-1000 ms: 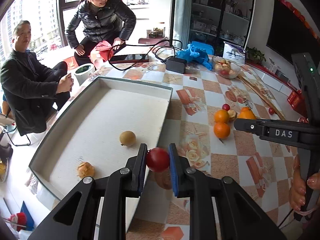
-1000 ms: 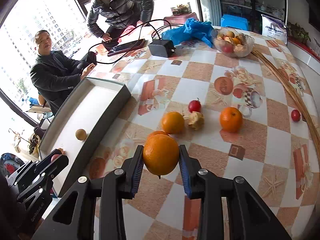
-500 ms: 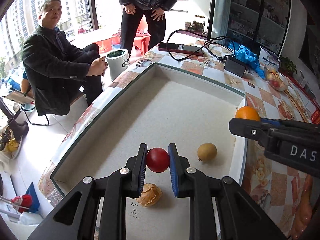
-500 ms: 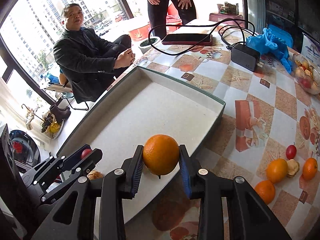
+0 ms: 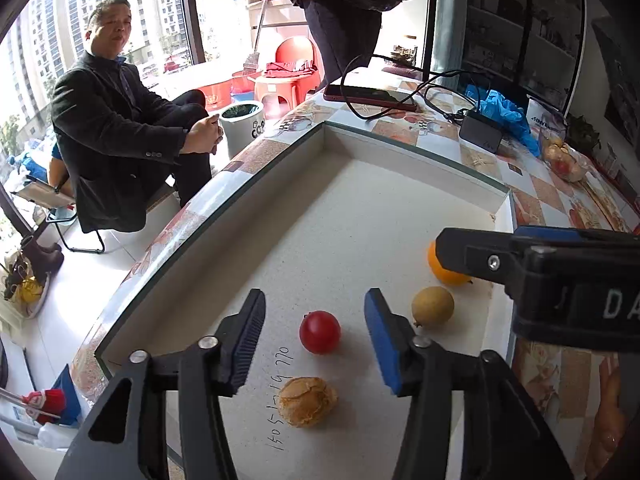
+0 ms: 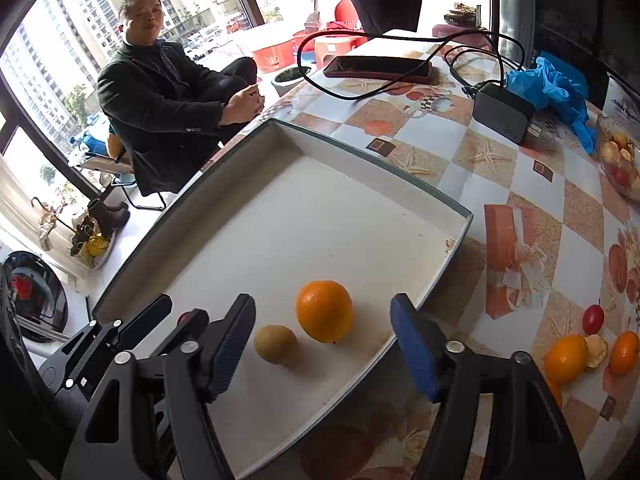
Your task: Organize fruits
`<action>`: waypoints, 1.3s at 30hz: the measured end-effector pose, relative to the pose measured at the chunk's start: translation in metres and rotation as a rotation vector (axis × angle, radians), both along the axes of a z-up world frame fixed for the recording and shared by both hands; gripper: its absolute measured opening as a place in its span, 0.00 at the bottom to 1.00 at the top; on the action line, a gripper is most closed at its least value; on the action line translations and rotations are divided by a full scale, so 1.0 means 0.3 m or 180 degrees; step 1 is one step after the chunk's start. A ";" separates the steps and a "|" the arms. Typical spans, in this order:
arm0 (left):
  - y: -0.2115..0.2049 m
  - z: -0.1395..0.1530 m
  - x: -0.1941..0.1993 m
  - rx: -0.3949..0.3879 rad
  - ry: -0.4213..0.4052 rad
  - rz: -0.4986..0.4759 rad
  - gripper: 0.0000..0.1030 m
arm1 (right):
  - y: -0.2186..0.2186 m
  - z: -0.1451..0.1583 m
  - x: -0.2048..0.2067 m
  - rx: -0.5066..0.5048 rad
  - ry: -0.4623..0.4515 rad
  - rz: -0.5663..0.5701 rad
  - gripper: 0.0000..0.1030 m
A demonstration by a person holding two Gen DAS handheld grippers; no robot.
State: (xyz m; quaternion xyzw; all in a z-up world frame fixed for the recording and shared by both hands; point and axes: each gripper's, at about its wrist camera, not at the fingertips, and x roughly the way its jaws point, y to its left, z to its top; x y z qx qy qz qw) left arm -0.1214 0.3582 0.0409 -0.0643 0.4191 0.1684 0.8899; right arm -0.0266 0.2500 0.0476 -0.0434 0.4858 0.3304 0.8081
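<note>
A large white tray (image 5: 360,216) (image 6: 320,216) lies on the table. In it lie a red fruit (image 5: 319,332), a yellow-brown round fruit (image 5: 433,306) (image 6: 275,344), a wrinkled tan fruit (image 5: 307,401) and an orange (image 6: 324,311) (image 5: 442,274). My left gripper (image 5: 314,330) is open, its jaws on either side of the red fruit, not touching it. My right gripper (image 6: 322,336) is open around the orange, which rests on the tray. The right gripper partly hides the orange in the left wrist view.
On the table right of the tray lie two oranges (image 6: 566,358) (image 6: 624,352), a small red fruit (image 6: 593,319) and a tan fruit (image 6: 596,353). Farther back are a glass fruit bowl (image 6: 620,160), a black charger (image 6: 502,112), cables, a phone (image 6: 378,67) and blue gloves (image 6: 552,84). A man sits at left.
Both grippers have opened. The red fruit left my left gripper and the orange left my right gripper; both now lie in the tray. Both grippers moved farther over the tray.
</note>
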 end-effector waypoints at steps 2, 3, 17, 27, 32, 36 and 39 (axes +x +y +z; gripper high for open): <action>-0.012 0.027 -0.023 0.0045 -0.0130 -0.0005 0.78 | -0.023 0.031 -0.013 -0.0002 -0.0122 -0.0100 0.98; -0.020 0.042 -0.031 0.0043 -0.0159 -0.0046 0.78 | -0.043 0.047 -0.020 -0.0005 -0.0175 -0.0152 0.98; -0.620 -0.006 -0.085 -0.0039 -0.0117 -0.1358 0.79 | -0.842 -0.054 -0.170 -0.0312 -0.0126 -0.1740 0.99; -0.748 -0.111 -0.036 -0.0056 0.0014 -0.1302 0.81 | -1.127 -0.179 -0.234 -0.0712 -0.0271 -0.2326 0.99; -0.738 -0.119 -0.047 -0.0075 -0.0015 -0.1226 0.84 | -1.120 -0.184 -0.233 -0.0717 -0.0364 -0.2304 0.99; -0.749 -0.120 -0.045 -0.0012 -0.0009 -0.1189 0.85 | -1.116 -0.188 -0.234 -0.0709 -0.0378 -0.2289 0.99; -0.742 -0.122 -0.042 -0.0050 0.0002 -0.1167 0.87 | -1.116 -0.187 -0.235 -0.0708 -0.0380 -0.2291 0.99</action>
